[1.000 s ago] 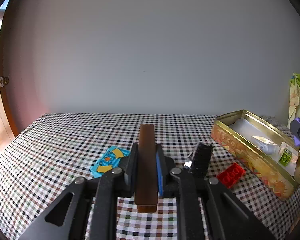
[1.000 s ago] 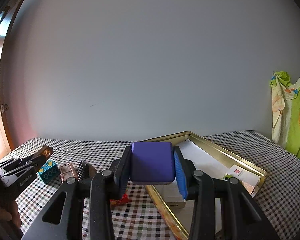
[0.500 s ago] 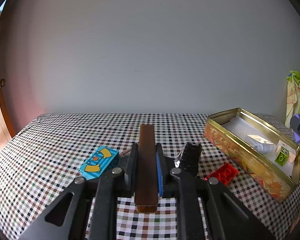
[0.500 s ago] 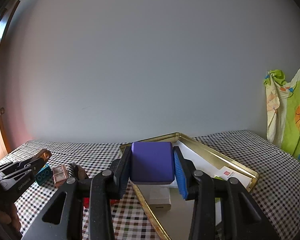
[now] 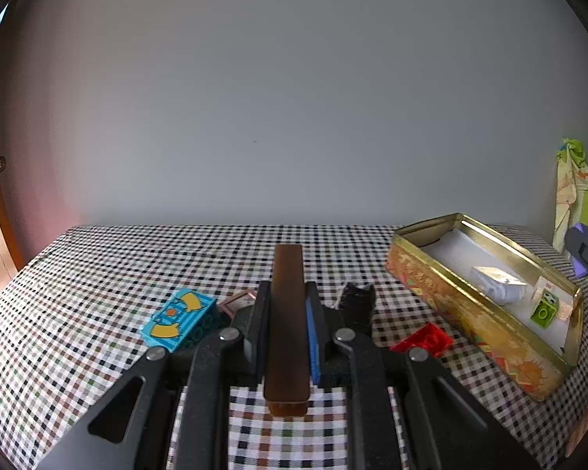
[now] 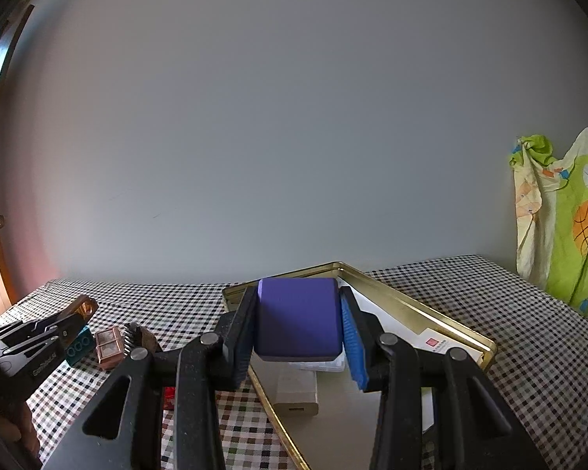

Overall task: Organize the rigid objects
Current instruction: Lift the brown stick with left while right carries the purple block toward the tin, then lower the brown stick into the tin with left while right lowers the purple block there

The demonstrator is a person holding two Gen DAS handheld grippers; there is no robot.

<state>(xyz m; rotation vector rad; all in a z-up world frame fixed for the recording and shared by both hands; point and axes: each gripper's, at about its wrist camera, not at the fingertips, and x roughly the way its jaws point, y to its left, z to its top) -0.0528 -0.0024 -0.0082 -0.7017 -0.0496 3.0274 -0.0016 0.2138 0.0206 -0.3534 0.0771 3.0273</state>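
While held over the near end of the gold tin [image 6: 419, 309], purple block [image 6: 298, 319] pinched in jaws of right gripper [image 6: 300, 333], flat face up, tin floor directly beneath and ahead; likely next for release there. Brown bar [image 5: 288, 313] pinched in jaws of left gripper [image 5: 288, 337], long axis running straight out along them, over the checked bench [image 5: 98, 274]; tin well off to its right, long side angled away. Right hand nearer the tin. Tin contents: white paper liner [image 5: 458, 250], white item [image 5: 498, 288], green brick [image 5: 545, 311], beige box [image 6: 296, 391]. Loose on bench: teal brick [image 5: 180, 319], red brick [image 5: 423, 340], black comb-like piece [image 5: 358, 301], copper case [image 6: 109, 346].
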